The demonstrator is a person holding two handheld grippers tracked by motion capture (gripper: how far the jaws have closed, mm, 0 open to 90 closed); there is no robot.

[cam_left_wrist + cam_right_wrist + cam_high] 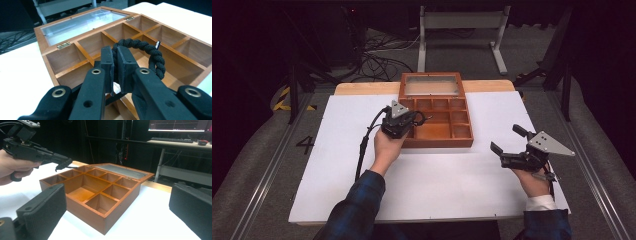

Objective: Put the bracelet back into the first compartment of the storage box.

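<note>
Left claw, clamped on the black braided bracelet, hangs over the wooden box at centre frame; right claw gapes, lower right.

A dark figure "4" stood on the grey floor left of the table, beside yellow-and-black hazard stripes — a small tag on the black braided bracelet carried print too small to read.
</note>
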